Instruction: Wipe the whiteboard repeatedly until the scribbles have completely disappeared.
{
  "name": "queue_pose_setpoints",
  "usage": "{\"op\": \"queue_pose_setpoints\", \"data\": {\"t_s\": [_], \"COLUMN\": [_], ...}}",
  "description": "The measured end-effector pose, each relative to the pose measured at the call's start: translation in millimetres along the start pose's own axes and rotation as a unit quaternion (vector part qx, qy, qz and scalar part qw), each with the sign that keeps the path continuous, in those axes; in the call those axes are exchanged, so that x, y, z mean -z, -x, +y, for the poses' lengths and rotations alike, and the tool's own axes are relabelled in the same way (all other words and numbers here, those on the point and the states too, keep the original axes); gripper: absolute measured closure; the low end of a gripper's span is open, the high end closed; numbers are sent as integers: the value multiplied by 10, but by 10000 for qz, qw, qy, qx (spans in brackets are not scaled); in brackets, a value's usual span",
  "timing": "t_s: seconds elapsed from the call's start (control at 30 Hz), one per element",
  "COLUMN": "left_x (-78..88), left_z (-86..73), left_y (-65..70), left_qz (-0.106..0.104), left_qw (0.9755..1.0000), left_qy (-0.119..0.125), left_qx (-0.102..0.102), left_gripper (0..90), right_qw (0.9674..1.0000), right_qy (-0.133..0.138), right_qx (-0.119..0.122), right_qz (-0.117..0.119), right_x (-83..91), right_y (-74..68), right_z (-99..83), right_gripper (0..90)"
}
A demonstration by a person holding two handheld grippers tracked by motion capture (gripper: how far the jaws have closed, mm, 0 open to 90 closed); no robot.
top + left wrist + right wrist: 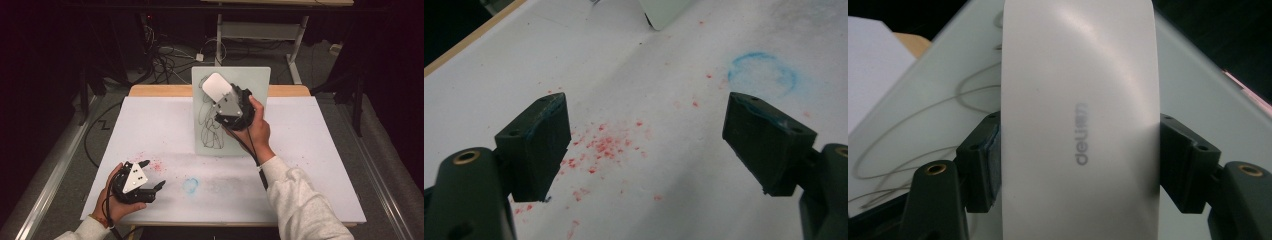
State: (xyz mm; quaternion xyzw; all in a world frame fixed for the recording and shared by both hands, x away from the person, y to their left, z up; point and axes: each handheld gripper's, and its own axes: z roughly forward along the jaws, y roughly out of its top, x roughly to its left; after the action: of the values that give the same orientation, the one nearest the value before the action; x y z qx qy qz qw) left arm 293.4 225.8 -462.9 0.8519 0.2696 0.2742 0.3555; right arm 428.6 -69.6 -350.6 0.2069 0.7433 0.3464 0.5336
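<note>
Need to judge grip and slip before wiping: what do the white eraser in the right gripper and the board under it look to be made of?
The eraser looks like smooth hard plastic with a satin sheen: a soft highlight and a printed grey logo. The right gripper clamps its sides. The board looks like a glossy, pale greenish whiteboard, perhaps glass or coated panel; thin pen scribbles sit on its surface.

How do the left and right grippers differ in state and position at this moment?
The left gripper is open and holds nothing; the right gripper is shut on the white rounded eraser. The left sits low near the red specks on the white table cover; the right is over the scribbled pale whiteboard. Both have black jaws.
</note>
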Motion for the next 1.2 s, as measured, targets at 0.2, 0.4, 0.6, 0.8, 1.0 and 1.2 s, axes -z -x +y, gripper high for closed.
{"op": "queue_pose_setpoints", "data": {"t_s": [0.2, 0.4, 0.6, 0.8, 1.0, 1.2], "left_x": [6, 13, 22, 18, 20, 46], "left_z": [2, -4, -5, -1, -8, 3], "left_y": [-7, -9, -6, -8, -27, -22], "left_qz": [-21, -43, -35, -24, -48, -44], "left_qw": [10000, 10000, 10000, 10000, 9999, 9998], "left_qy": [47, 62, 73, 56, 76, 172], "left_qx": [22, 32, 36, 33, 89, 62], "left_gripper": [186, 186, 186, 186, 186, 185], "right_qw": [9997, 9999, 10000, 9996, 9996, 10000], "right_qy": [14, 94, 28, 96, 90, -40], "right_qx": [204, 6, -5, -212, -249, -7], "right_qz": [146, -55, -44, -128, -138, 70], "right_x": [-34, -69, -70, -60, -57, -39], "right_y": [-6, 37, -146, -136, -165, -438], "right_z": [98, 192, 149, 122, 95, -13], "right_gripper": [311, 311, 311, 311, 311, 312]}}
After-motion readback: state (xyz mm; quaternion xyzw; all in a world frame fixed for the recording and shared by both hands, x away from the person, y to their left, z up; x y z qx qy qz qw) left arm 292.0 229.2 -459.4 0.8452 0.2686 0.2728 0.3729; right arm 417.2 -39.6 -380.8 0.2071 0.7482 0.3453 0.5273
